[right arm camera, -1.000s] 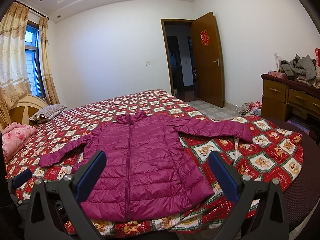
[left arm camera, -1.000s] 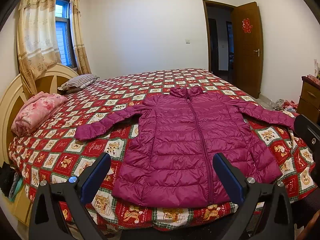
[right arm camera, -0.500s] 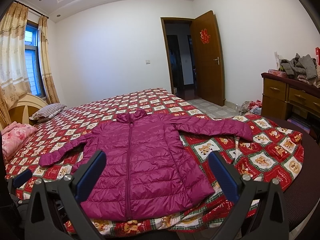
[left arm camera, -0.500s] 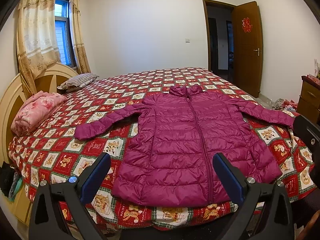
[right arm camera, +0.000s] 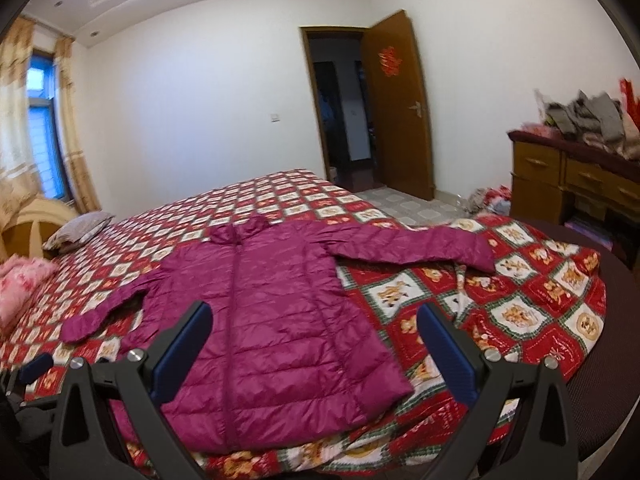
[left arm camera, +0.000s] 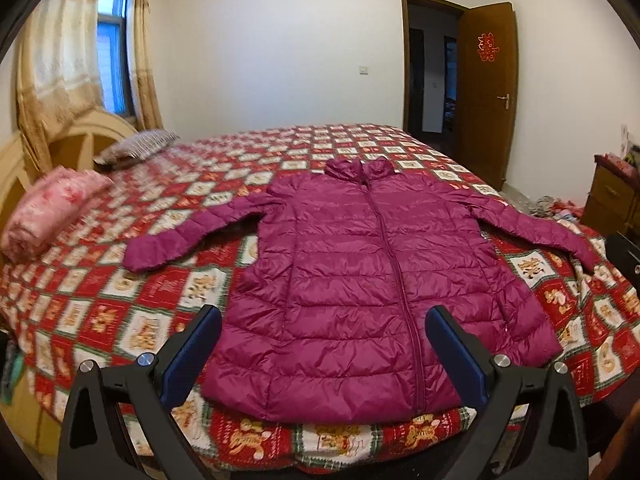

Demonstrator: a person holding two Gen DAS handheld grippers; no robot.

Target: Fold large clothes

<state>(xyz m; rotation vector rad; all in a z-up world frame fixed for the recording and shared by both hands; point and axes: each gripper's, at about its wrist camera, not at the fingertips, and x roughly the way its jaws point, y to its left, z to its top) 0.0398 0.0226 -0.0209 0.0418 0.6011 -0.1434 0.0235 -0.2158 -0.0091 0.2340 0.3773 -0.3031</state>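
Jacket [left arm camera: 376,280], a magenta quilted puffer zipped up the front, is lying face up and spread flat on the bed [left arm camera: 168,240], its hem near the foot edge and its collar pointing toward the far wall, both sleeves stretching outward over the red-and-white checked bedspread [right arm camera: 520,300].

Left hand-held gripper [left arm camera: 322,336] is hovering over the hem with its blue-padded jaws standing wide apart and gripping nothing. Right hand-held gripper [right arm camera: 314,334] is likewise gaping wide and empty above the lower right part of the jacket.

Only the left wrist view is taking in the whole pink rolled blanket [left arm camera: 48,212] and most of the curved wooden headboard [left arm camera: 92,136]; the dresser is appearing there merely as a sliver at the right edge. Only the right wrist view is showing the dresser [right arm camera: 576,184] with its drawers and the heap of clothes [right arm camera: 588,116] on top, the tiled floor [right arm camera: 400,204] by the doorway, and the recessed ceiling.

Both views are showing the open wooden door [left arm camera: 484,92] bearing a red paper cut-out [left arm camera: 487,47], which looks like a double-happiness character. No other writing is legible.
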